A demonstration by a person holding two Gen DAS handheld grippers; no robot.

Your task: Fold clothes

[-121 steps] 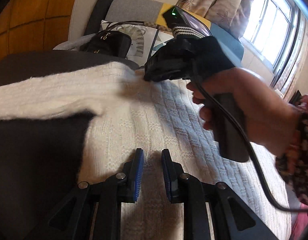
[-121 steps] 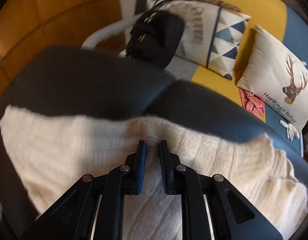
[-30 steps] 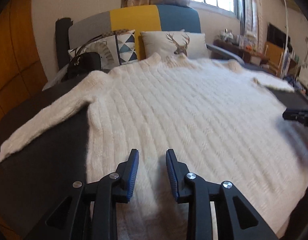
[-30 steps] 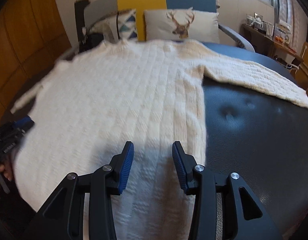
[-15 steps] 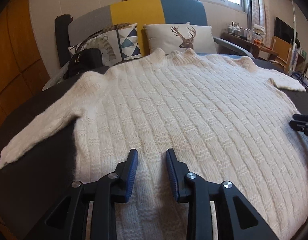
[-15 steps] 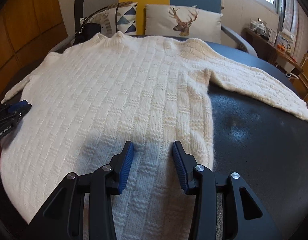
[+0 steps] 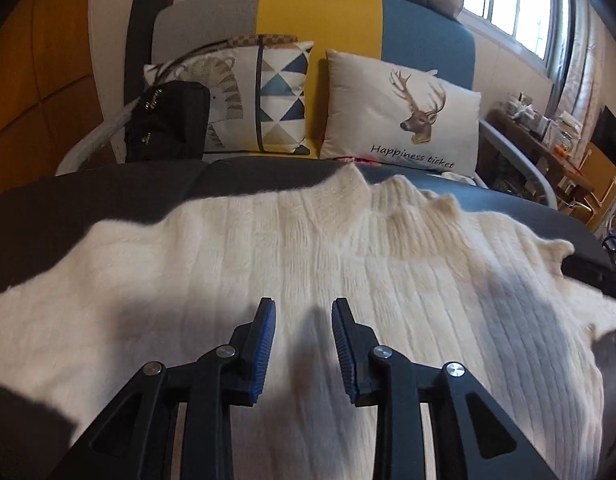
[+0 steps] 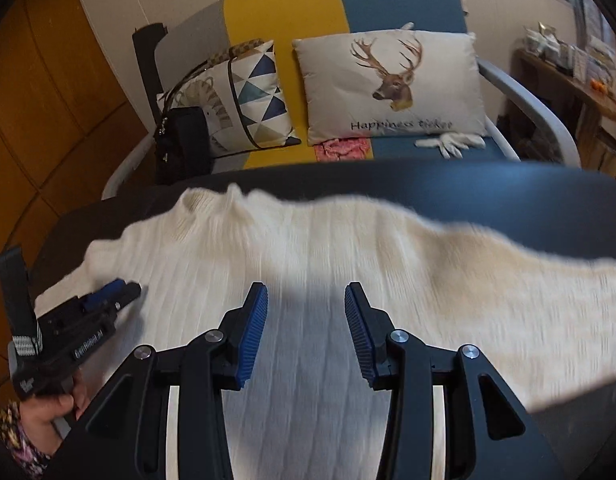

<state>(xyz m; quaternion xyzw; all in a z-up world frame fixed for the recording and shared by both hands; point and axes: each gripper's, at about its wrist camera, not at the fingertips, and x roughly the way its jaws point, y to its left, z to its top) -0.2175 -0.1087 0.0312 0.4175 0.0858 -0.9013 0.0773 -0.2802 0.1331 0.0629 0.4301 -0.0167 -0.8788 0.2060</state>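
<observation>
A cream knitted sweater [image 7: 308, 272] lies spread flat on a dark padded surface [image 7: 88, 196], its collar [image 7: 348, 192] at the far side. My left gripper [image 7: 303, 312] hovers open over the upper chest, below the collar, nothing between its blue pads. In the right wrist view the same sweater [image 8: 348, 256] shows with its right sleeve [image 8: 548, 292] stretching off to the right. My right gripper [image 8: 306, 300] is open above the sweater near the right shoulder. The left gripper [image 8: 108, 296] appears at the lower left there, held by a hand [image 8: 48, 408].
Behind the surface stands a sofa [image 7: 320, 16] in grey, yellow and blue, with a triangle-pattern cushion [image 7: 276, 100], a deer cushion [image 7: 404, 116] and a black bag [image 7: 164, 128]. Pink cloth [image 8: 340, 148] and white gloves [image 8: 448, 142] lie on the seat. Cluttered shelves [image 7: 548, 132] stand right.
Both grippers have moved forward from the sweater's hem to its upper part near the collar. Their jaw gaps look unchanged and the sweater lies as before.
</observation>
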